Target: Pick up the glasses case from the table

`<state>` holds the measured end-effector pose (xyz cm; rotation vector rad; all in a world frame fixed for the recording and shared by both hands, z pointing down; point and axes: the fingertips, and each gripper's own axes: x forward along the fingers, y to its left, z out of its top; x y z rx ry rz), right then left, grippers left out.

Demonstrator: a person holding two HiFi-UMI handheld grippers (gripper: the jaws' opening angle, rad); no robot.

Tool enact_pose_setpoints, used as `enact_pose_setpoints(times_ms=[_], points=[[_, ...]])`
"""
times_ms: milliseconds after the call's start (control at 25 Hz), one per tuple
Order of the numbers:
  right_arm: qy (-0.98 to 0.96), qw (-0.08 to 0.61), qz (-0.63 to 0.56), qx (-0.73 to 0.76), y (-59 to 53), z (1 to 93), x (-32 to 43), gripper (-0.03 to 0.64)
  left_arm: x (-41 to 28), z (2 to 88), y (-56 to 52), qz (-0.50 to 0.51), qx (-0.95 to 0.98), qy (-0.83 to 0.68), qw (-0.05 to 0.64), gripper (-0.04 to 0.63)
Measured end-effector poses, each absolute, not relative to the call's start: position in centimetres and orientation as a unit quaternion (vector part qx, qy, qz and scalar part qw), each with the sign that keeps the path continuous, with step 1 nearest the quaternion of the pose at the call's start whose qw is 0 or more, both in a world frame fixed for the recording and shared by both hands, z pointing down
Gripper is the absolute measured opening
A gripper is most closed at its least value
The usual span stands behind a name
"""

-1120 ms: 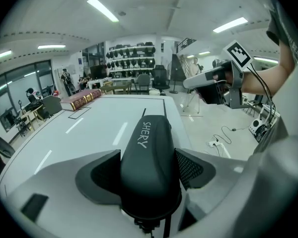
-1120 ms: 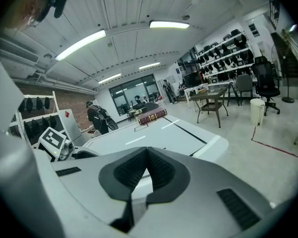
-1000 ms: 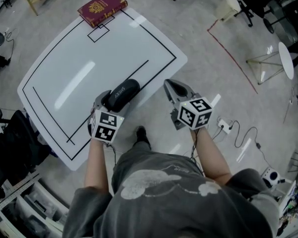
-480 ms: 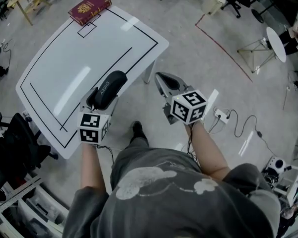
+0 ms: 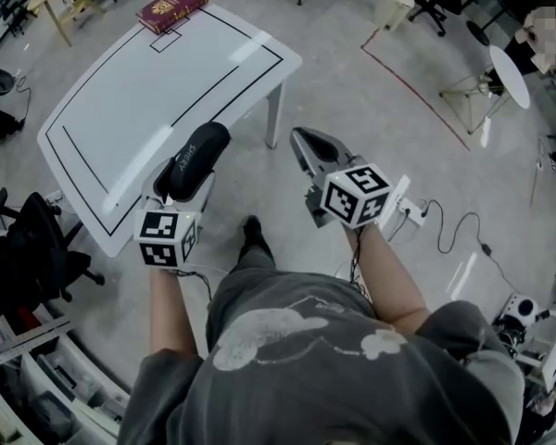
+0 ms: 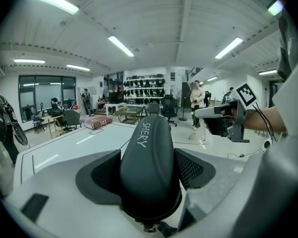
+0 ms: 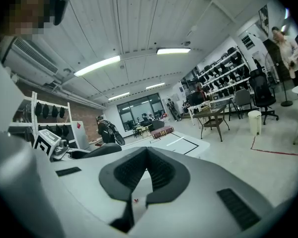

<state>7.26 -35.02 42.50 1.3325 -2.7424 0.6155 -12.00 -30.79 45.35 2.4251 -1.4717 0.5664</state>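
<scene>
Gripping the black glasses case (image 5: pixel 196 157) by both flanks in the left claw (image 5: pixel 178 182), clear of the worktop (image 5: pixel 111 100). Holding nothing in the closed right claw (image 5: pixel 303 141). Could lose the smooth shell on a tilt: pinched near 1 end only.

**Open floor ahead, table edge to the left**

The left gripper (image 5: pixel 183 182), jaws clamped on the glasses case (image 5: pixel 202 148), hangs at the near edge of the table (image 5: pixel 120 100). Beyond it the white top lies open as far as the far corner, where a red book (image 5: pixel 173 7) sits. The right gripper (image 5: pixel 304 140), jaws together, is off the table over bare floor (image 5: pixel 352 72). The table leg (image 5: pixel 274 114) stands just to its left, between the two grippers, which are well apart. A black chair (image 5: pixel 32 258) crowds the table's near left corner. To the right a power strip (image 5: pixel 415 213) and cables lie on the floor, and a round side table (image 5: pixel 510 80) stands farther off.
</scene>
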Motion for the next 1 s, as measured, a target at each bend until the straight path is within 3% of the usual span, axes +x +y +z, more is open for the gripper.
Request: enact_pose_setpoints(times_ms=[1000], points=[[-0.91, 0.016, 0.15, 0.385, -11.6, 41.0, 12.9, -0.002, -6.7, 41.5, -6.8, 0.119, 0.816, -0.56, 0.084, 0.331]])
